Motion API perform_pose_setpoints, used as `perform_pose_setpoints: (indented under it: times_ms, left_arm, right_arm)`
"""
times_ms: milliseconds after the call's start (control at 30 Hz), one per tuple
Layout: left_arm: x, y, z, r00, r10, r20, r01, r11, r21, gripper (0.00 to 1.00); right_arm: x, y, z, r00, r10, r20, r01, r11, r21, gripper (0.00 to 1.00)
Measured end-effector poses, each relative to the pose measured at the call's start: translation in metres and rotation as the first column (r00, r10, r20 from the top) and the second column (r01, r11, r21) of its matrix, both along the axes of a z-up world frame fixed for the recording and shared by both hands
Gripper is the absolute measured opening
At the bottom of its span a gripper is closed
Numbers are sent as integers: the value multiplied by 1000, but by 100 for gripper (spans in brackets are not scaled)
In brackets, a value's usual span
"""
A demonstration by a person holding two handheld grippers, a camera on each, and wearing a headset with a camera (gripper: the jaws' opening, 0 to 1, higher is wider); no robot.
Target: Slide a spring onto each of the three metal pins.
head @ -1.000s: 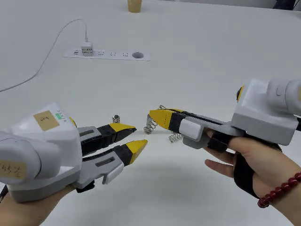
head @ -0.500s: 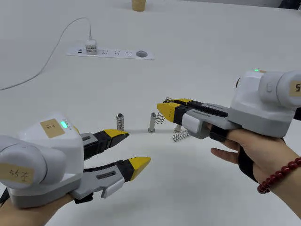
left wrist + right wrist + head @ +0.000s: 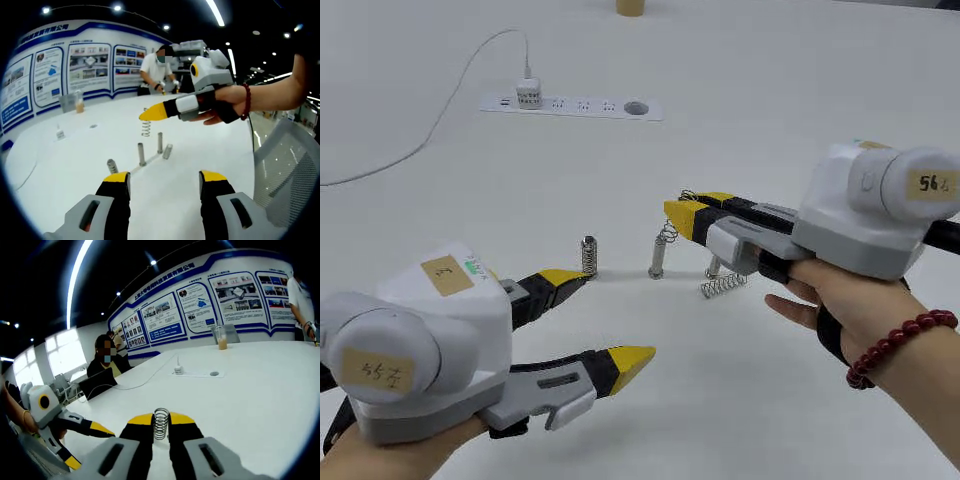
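Head view: nearest, the left gripper (image 3: 602, 318) is held low and level, jaws spread wide on nothing — wider than a second ago. Beyond it one pin (image 3: 588, 255) already wears its coil, and a loose spring (image 3: 722, 285) lies flat on the white table (image 3: 770, 120). The right gripper (image 3: 676, 215), reaching in from the right, pinches a thin steel spring (image 3: 667, 233) — just over the bare middle pin (image 3: 657, 260).

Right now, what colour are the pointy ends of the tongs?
Yellow, on the left tongs and the right tongs alike. The head view shows it best.
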State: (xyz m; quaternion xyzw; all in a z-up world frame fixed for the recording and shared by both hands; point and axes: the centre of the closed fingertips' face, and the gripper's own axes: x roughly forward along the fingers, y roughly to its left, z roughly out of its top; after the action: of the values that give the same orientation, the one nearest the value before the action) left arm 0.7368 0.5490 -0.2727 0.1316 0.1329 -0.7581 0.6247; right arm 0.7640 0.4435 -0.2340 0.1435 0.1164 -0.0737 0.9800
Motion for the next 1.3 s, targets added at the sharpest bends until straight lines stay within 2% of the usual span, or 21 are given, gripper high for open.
perform_pose_setpoints:
  times_ms: [100,200,300,867,1300]
  left_arm:
    - [1,-2,2,1000,-3,16,3,1000,-19,57]
    - [0,-2,2,1000,-5,11,5,1000,-14,61]
    - [0,-3,1,1000,-9,19,9,1000,-12,61]
    - [3,-1,-8,1000,5,-8,-5,999,32,69]
    - [5,1,-11,1000,10,-10,-9,999,47,69]
  right_arm:
    - [2,-3,-5,1000,-10,-13,9,1000,-11,12]
    - [4,-4,-9,1000,-9,-22,9,1000,-17,12]
    - [6,-6,-14,999,-11,-33,10,999,-32,12]
    - [12,-3,-24,998,-1,-68,-5,996,-87,12]
    - [14,1,-36,991,28,-127,-50,984,-172,12]
